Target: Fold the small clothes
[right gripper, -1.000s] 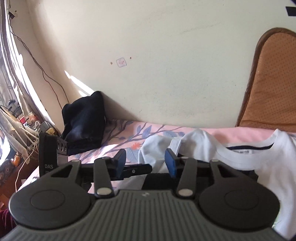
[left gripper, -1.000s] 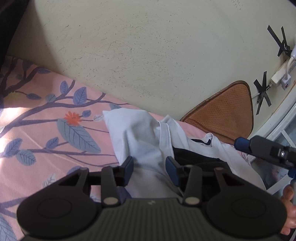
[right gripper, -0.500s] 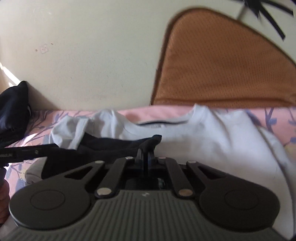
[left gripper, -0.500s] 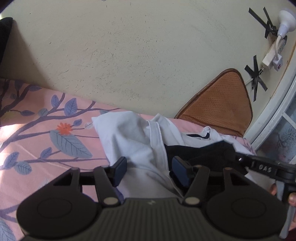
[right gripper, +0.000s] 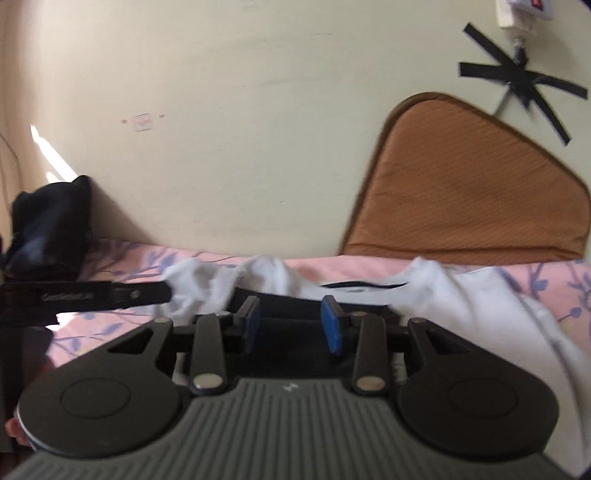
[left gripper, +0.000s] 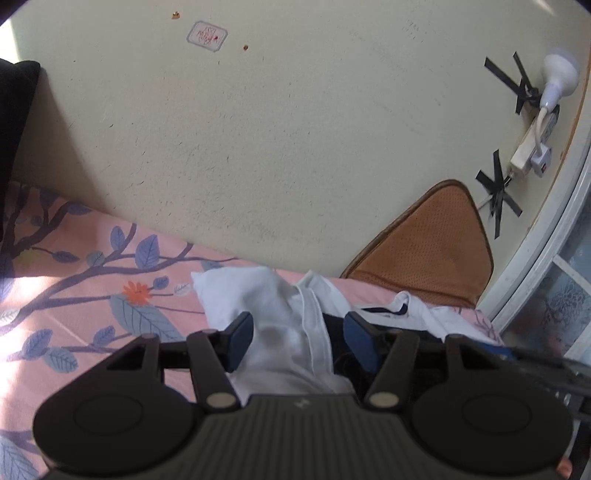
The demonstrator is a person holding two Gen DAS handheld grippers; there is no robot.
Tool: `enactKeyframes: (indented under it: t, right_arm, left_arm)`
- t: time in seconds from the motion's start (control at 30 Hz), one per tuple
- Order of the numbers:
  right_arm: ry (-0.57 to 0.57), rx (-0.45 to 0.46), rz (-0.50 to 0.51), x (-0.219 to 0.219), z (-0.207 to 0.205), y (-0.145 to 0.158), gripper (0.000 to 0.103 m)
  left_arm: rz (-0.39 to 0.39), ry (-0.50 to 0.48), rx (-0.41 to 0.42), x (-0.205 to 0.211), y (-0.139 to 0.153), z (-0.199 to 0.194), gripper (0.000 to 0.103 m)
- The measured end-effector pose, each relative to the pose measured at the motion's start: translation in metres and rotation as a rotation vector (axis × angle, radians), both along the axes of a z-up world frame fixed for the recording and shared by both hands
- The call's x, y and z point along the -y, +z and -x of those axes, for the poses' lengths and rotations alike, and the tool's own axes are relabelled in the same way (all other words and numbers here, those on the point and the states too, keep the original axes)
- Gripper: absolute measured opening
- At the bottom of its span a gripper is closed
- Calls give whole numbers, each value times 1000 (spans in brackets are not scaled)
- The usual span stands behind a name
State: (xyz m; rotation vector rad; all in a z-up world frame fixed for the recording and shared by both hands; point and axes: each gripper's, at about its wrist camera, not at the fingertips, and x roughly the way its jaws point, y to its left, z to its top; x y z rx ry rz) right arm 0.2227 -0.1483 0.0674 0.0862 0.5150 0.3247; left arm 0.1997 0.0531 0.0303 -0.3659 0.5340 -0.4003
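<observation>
The crumpled white cotton T-shirt (left gripper: 280, 314) is spread on the pink leaf-patterned bedsheet (left gripper: 74, 280) near the wall. Left gripper (left gripper: 297, 338) is held open over its hem; right gripper (right gripper: 290, 323) is opening, unloaded.

blurred lettering on the left claw's (right gripper: 168, 291) arm, unreadable, red scribble on a wall sticker (left gripper: 207, 36), illegible

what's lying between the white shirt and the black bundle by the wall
In the right wrist view, bare pink floral bedsheet separates the white shirt from the black bundle; the left gripper reaches across lower down.
</observation>
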Motion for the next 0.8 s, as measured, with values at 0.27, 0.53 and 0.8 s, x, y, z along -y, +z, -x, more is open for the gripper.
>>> enactKeyframes:
  t: [0.27, 0.53, 0.8]
  right_arm:
    - [22, -131, -113, 0, -2, -44, 42]
    - [-29, -96, -203, 10, 7, -41, 48]
    - [-65, -139, -169, 6, -1, -43, 49]
  left_arm:
    - [-139, -90, -24, 28, -5, 1, 56]
    - [-111, -48, -135, 17, -16, -13, 60]
    - [-103, -80, -53, 21, -6, -2, 61]
